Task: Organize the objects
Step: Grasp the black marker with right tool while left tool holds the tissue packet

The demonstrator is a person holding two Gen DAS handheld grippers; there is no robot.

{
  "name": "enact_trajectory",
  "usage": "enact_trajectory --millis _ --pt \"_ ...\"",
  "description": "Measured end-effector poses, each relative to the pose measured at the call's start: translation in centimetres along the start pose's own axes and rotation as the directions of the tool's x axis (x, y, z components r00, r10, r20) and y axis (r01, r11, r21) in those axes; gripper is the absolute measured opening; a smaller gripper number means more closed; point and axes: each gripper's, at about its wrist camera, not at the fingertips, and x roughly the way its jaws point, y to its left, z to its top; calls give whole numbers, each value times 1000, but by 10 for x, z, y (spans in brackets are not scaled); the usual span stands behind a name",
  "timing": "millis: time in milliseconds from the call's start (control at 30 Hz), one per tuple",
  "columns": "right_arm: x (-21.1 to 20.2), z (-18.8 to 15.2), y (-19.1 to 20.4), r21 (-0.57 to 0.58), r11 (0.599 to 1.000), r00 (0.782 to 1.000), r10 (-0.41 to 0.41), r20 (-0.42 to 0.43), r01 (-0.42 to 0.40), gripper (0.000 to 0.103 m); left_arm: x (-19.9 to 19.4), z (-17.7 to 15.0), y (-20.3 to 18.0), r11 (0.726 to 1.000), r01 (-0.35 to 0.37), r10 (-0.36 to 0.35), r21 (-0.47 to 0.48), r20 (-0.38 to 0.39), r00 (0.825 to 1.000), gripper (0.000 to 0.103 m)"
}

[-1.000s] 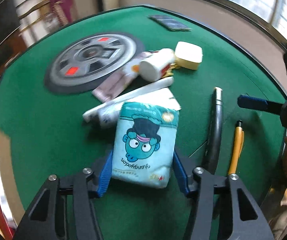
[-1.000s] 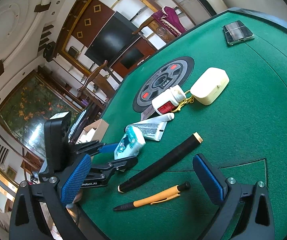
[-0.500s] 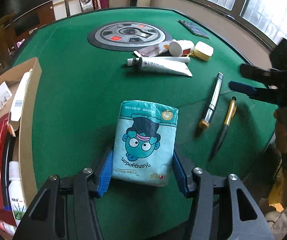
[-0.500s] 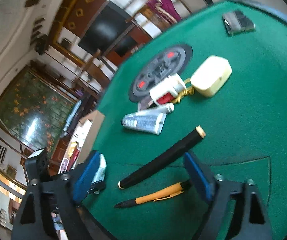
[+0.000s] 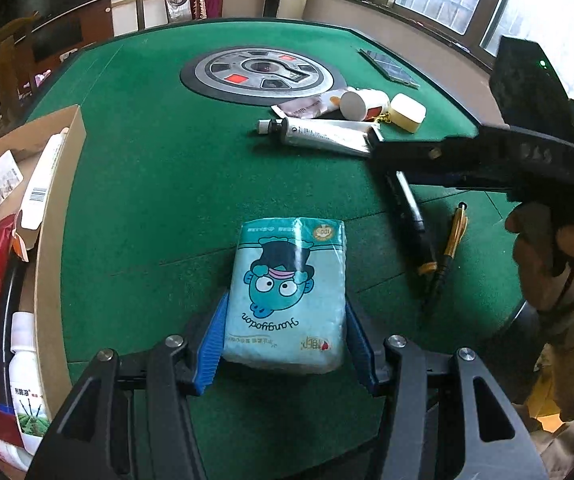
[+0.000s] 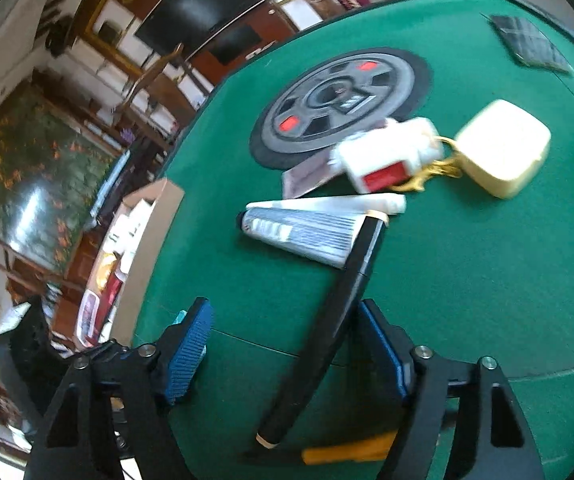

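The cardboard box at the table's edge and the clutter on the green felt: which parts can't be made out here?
- Cardboard box, left wrist view: contents cut off by the frame edge.
- Black pen, same view: far end hidden behind the right gripper.
- Orange pen, right wrist view: mostly behind a gripper finger.
- White bottle: label blurred.

The left wrist camera looks steeply down along its fingers over the green felt table [image 5: 159, 184], close to the surface, facing the far windows. The right wrist camera looks down from the right, nearer the clutter. Both views share the round grey centre disc [image 5: 257, 74] [image 6: 339, 104] and the silver squeeze tube [image 5: 323, 136] [image 6: 303, 232].
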Motion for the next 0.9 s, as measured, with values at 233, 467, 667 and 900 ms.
enact_trajectory --millis 233,467,667,900 --pt "5 0 9 -27 992 993 -121 7 121 53 2 4 -1 1000 -16 15 -18 -16 1000 54" --pt "9 0 17 -85 974 977 -211 15 211 39 7 8 -9 997 -75 75 -13 -26 997 56" --pt "9 -2 18 -135 957 967 -254 25 255 25 9 9 -11 991 -129 129 -24 -16 992 51" --pt "4 -2 11 -105 982 988 -155 16 156 18 1 5 5 993 -45 48 -110 21 999 49"
